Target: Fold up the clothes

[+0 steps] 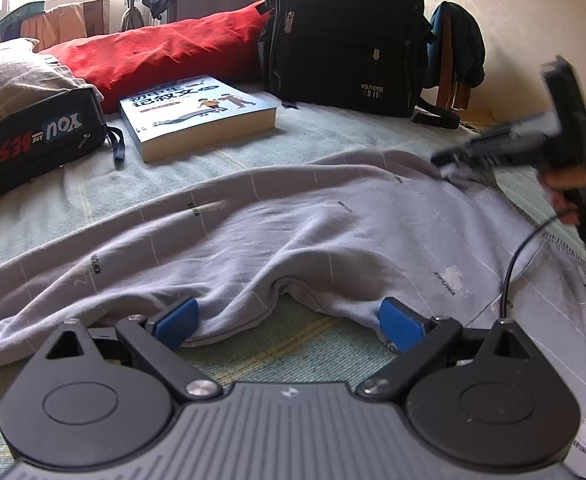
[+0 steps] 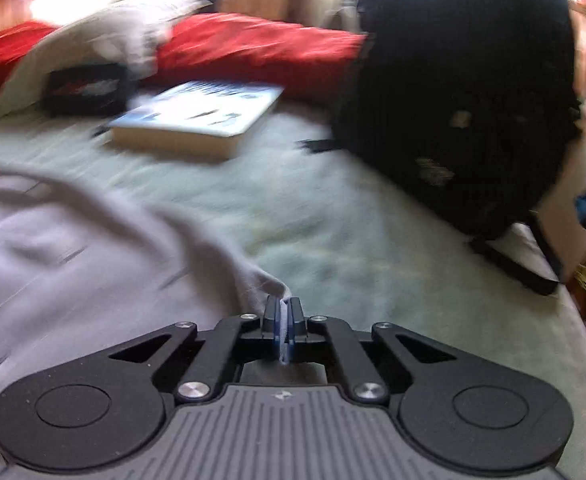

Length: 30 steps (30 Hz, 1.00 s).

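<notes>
The bed (image 1: 253,148), under its pale green cover, is carrying everything here, and the grey printed garment (image 1: 293,232) is lying sprawled and rumpled across the near part of it, one fold humping up close to the left claw. It looks to me like thin, soft jersey: light, limp, sure to sag and wrinkle wherever it is lifted, so I would judge the hems and corners the sensible places to take hold, with both ends lifted together to keep it flat.

Behind it a black backpack (image 1: 345,36) is standing upright against the wall, and "WOLFHORSE" is showing on its front pocket. A red cushion (image 1: 165,48) is lying beside it. A black pouch (image 1: 33,136) is reading "YOU ARE BEST", upside down from here. A thick paperback book (image 1: 201,116) is carrying Chinese characters on its cover that I cannot make out reliably. The cloth itself is repeating a small word that reads something like "XIFUWA".

The left claw (image 1: 289,322) is hovering with its blue fingers (image 1: 177,320) spread wide at the garment's near edge, gripping nothing. The right claw (image 2: 284,322) is pressed together, pinching a thin edge of the garment at its far corner.
</notes>
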Each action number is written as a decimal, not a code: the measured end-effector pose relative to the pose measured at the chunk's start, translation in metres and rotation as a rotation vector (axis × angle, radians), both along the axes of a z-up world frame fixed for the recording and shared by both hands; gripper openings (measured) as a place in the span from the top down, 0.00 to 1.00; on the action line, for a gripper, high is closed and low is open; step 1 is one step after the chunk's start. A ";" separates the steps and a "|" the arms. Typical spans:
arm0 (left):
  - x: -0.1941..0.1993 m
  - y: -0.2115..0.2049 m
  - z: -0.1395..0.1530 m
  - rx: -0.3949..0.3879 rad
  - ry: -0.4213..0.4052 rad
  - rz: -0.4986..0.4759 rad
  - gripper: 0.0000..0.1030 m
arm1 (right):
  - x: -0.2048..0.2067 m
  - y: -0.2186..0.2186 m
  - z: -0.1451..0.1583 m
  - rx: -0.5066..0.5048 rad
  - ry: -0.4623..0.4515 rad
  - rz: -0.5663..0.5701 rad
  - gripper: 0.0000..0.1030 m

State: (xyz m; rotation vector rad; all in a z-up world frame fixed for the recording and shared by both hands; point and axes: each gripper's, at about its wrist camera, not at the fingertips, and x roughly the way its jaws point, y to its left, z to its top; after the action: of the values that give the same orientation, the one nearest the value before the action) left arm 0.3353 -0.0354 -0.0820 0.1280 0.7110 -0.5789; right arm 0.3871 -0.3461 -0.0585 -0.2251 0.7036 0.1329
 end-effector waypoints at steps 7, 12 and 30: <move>0.000 0.003 0.002 -0.012 -0.001 0.003 0.06 | 0.020 -0.025 0.009 0.114 0.020 -0.107 0.90; 0.000 0.002 0.003 -0.011 -0.005 -0.001 0.06 | -0.008 -0.011 0.023 0.151 0.044 -0.052 0.87; 0.001 0.003 0.001 -0.013 0.002 -0.001 0.06 | -0.032 -0.024 0.027 0.226 0.106 -0.154 0.62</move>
State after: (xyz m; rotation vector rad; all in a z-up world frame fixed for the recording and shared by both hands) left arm 0.3359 -0.0321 -0.0808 0.1154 0.7093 -0.5847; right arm 0.3553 -0.3699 -0.0320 0.0533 0.8022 0.0767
